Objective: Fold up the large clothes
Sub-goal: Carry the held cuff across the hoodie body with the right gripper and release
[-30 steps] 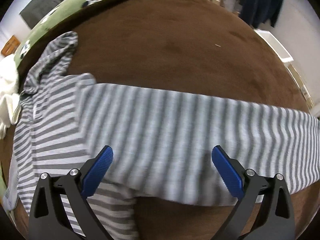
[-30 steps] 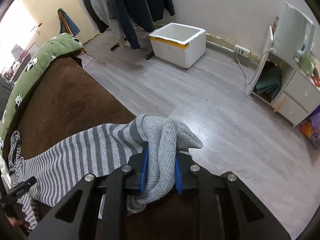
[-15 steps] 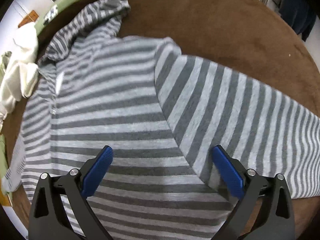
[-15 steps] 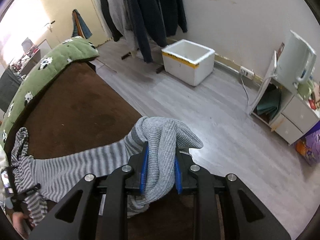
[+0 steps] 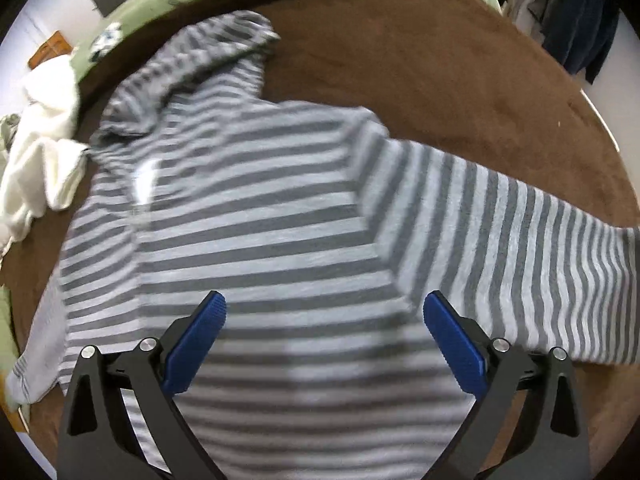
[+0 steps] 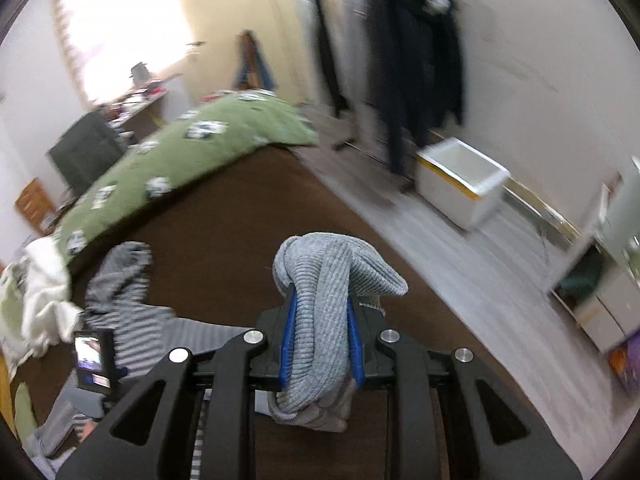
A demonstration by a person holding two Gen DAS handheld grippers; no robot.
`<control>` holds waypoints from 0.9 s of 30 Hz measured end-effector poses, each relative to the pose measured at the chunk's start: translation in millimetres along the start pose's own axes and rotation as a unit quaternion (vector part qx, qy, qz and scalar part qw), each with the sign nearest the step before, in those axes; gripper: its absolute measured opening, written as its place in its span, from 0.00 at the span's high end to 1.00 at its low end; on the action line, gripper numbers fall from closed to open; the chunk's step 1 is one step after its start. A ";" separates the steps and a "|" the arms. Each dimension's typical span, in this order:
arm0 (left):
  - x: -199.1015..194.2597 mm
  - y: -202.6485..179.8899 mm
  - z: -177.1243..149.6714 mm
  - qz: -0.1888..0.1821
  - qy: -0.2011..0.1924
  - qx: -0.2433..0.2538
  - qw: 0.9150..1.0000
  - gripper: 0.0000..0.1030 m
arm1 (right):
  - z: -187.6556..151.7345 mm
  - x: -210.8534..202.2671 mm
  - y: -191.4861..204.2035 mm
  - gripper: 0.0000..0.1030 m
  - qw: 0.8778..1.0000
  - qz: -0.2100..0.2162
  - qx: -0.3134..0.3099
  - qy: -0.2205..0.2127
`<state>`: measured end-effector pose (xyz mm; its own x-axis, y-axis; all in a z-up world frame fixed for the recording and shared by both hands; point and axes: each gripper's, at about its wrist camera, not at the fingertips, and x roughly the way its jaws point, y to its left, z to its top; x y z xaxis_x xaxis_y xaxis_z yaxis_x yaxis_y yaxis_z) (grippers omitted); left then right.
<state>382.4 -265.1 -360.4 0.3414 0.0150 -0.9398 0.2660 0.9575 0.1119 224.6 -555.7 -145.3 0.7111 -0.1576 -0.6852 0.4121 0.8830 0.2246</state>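
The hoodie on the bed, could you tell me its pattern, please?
Grey and white stripes, clearest in the left wrist view.

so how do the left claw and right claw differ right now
The left claw is wide open with nothing between its fingers, poised above the body of the striped hoodie; the right claw is shut on the hoodie's grey ribbed cuff. The left one looks down at the garment spread on the brown blanket; the right one faces out over the blanket's edge toward the floor. Both have blue pads on black frames.

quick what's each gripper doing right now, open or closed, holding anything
Left gripper: open, holding nothing, above the striped hoodie.
Right gripper: closed on the hoodie's grey ribbed cuff.
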 end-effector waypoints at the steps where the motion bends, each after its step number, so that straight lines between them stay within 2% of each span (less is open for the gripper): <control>1: -9.1 12.5 -3.4 0.002 -0.003 -0.007 1.000 0.06 | 4.3 -2.0 16.2 0.78 1.000 0.015 -0.004 -0.002; 5: -39.6 61.2 -29.0 0.017 -0.004 -0.042 0.999 0.06 | 17.1 -7.8 103.1 0.78 0.996 0.080 -0.027 -0.008; 7: -52.7 98.2 -43.9 0.024 -0.003 -0.071 0.997 0.06 | 17.7 -9.8 139.7 0.78 0.993 0.107 -0.038 -0.009; 11: -76.4 159.5 -75.9 0.054 0.001 -0.113 0.992 0.06 | 7.9 -7.7 230.2 0.78 0.983 0.164 -0.081 -0.002; 13: -82.0 189.6 -98.6 0.064 0.007 -0.134 0.989 0.06 | -7.7 -1.1 279.5 0.78 0.975 0.185 -0.121 0.005; 17: -79.2 232.4 -140.1 0.079 0.023 -0.161 0.984 0.06 | -55.9 29.4 354.8 0.78 0.962 0.216 -0.164 0.043; 21: -69.3 264.4 -174.8 0.080 0.041 -0.193 0.977 0.06 | -129.7 76.1 420.3 0.78 0.945 0.236 -0.202 0.101; 24: -64.0 279.3 -195.3 0.078 0.048 -0.209 0.974 0.06 | -186.4 110.3 453.8 0.78 0.929 0.244 -0.235 0.150; 27: -57.7 289.8 -208.9 0.072 0.054 -0.215 0.972 0.06 | -229.2 140.7 470.6 0.78 0.918 0.243 -0.253 0.187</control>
<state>251.5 71.7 -341.2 0.2434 0.1655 -0.9557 -0.1873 0.9748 0.1211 388.0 -61.0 -294.8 0.4561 0.3881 -0.8008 -0.2866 0.9160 0.2807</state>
